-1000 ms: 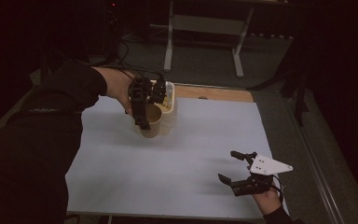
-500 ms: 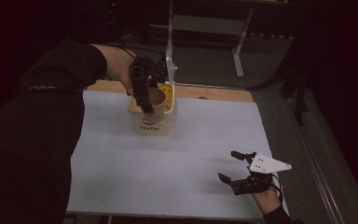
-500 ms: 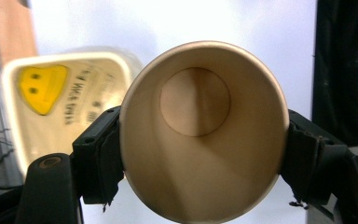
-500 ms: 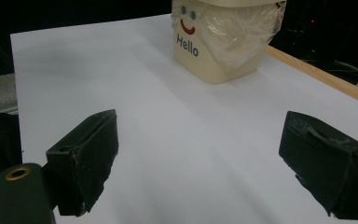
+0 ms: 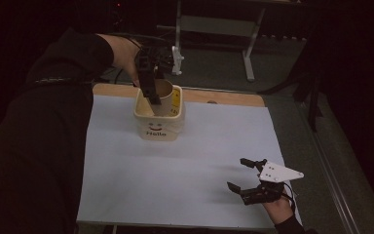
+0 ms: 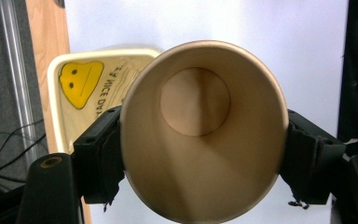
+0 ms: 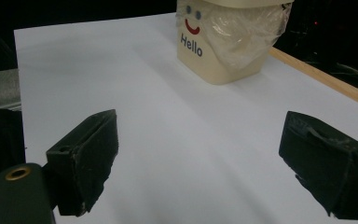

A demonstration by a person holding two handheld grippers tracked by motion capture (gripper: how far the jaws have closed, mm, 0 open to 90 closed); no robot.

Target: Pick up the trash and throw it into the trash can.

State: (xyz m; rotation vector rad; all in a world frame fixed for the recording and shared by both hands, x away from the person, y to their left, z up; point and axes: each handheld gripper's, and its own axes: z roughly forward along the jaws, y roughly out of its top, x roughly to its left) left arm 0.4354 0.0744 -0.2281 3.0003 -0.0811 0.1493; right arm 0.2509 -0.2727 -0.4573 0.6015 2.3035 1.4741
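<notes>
A brown paper cup (image 5: pixel 164 91) hangs tilted over the mouth of a cream bin (image 5: pixel 158 130) that has a smiley and the word "Hello" on its front. My left gripper (image 5: pixel 152 95) is shut on the cup, one pad on each side of its wall. In the left gripper view I look into the empty cup (image 6: pixel 200 130), with my left gripper (image 6: pixel 204 156) around it and the bin's rim (image 6: pixel 81 84) behind. My right gripper (image 5: pixel 237 173) rests open near the front right of the sheet. Nothing is between the jaws of my right gripper (image 7: pixel 200 144), which face the bin (image 7: pixel 214 51).
A white sheet (image 5: pixel 185 161) covers the table, and a wooden edge (image 5: pixel 224 96) shows at the back. The bin has a clear plastic liner (image 7: pixel 247 28). A metal stand (image 5: pixel 214 29) is on the floor beyond the table. A dark sleeve (image 5: pixel 39 146) lies along the left side.
My left gripper has lifted the cup up out of the bin's mouth and drawn it toward the back of the table. The right gripper has stayed in place.
</notes>
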